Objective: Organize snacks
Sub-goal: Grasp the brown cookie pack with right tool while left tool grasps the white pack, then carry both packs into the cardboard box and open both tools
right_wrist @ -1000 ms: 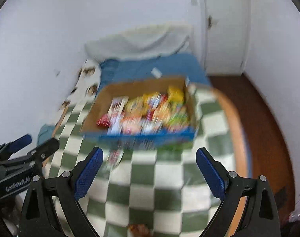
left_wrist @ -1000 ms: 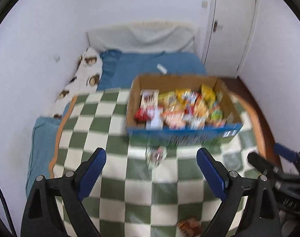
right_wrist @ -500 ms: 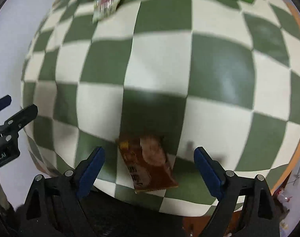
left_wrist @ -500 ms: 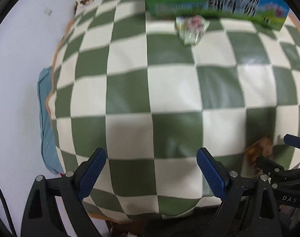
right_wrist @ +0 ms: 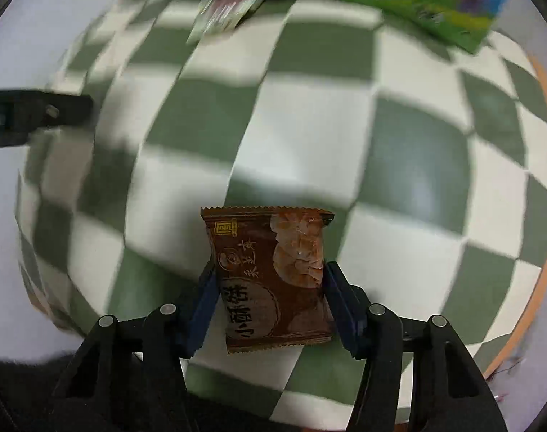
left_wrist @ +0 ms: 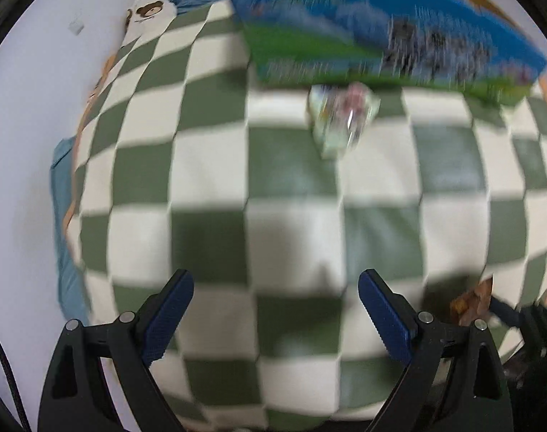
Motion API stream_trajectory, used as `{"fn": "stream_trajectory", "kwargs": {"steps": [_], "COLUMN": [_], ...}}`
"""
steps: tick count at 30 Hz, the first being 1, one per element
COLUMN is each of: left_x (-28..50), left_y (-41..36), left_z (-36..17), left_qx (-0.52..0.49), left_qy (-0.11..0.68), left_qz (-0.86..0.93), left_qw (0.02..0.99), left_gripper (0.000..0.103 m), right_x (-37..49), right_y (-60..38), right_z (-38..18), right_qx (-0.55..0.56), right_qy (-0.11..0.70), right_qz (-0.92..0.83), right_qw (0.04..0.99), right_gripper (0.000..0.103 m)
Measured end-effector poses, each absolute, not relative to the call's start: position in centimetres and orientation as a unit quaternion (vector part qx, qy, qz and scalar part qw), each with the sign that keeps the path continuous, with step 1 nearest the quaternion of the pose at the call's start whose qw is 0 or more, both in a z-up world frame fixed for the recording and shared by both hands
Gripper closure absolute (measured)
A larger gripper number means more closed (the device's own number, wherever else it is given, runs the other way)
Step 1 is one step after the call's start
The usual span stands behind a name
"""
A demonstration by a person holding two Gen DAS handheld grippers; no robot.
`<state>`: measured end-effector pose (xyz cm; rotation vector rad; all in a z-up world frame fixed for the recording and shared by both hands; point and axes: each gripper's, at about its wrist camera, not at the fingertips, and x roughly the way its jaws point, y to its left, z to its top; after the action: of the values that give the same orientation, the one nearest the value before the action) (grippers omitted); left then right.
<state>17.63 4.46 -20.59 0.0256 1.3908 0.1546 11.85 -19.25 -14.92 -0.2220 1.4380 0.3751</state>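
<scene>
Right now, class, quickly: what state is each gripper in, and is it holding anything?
Left gripper: open, nothing between its fingers.
Right gripper: jaws have just been closing, now shut on the brown snack packet.

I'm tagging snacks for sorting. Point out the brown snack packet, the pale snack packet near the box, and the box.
brown snack packet (right_wrist: 273,280): right wrist view, middle of its printed front.
pale snack packet (left_wrist: 341,118): left wrist view, centre of its wrapper.
box (left_wrist: 381,46): left wrist view, its printed blue-and-green side wall.
</scene>
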Motion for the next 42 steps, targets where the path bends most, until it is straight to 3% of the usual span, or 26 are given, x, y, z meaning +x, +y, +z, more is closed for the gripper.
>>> {"fn": "stream_trajectory", "kwargs": {"steps": [11, 13, 15, 16, 24, 34, 39, 42], "left_x": [29.3, 29.6, 30.0, 30.2, 27.7, 19.1, 18.9, 19.0], "left_y": [3.6, 3.6, 3.6, 3.5, 3.7, 3.7, 3.5, 3.5], "left_z": [-25.3, -25.5, -25.5, -25.4, -25.1, -27.4, -28.9, -28.8], "left_qx": [-0.062, -0.071, -0.078, -0.076, -0.063, -0.064, -0.062, -0.063], "left_qy": [0.668, 0.658, 0.654, 0.653, 0.652, 0.692, 0.693, 0.691], "left_qz": [0.032, 0.032, 0.029, 0.03, 0.024, 0.026, 0.038, 0.039], "left_qw": [0.741, 0.749, 0.752, 0.753, 0.755, 0.719, 0.717, 0.719], "left_gripper": [0.01, 0.02, 0.042, 0.047, 0.048, 0.048, 0.048, 0.049], "right_x": [20.8, 21.7, 22.6, 22.9, 22.8, 19.5, 20.1, 19.8], "right_y": [-22.2, -22.4, -22.7, -22.8, -22.0, -21.0, -20.2, -19.9], "right_z": [-13.8, -13.7, -13.4, -13.3, -12.9, -15.8, -17.2, -17.2], "right_qx": [-0.002, 0.002, 0.004, 0.005, -0.004, -0.03, -0.031, -0.041], "right_qy": [0.645, 0.645, 0.645, 0.645, 0.655, 0.69, 0.7, 0.699], "right_qz": [0.118, 0.113, 0.11, 0.108, 0.119, 0.142, 0.142, 0.142], "right_qw": [0.755, 0.755, 0.756, 0.756, 0.747, 0.709, 0.699, 0.7], "right_gripper": [0.042, 0.042, 0.042, 0.042, 0.042, 0.042, 0.033, 0.033]}}
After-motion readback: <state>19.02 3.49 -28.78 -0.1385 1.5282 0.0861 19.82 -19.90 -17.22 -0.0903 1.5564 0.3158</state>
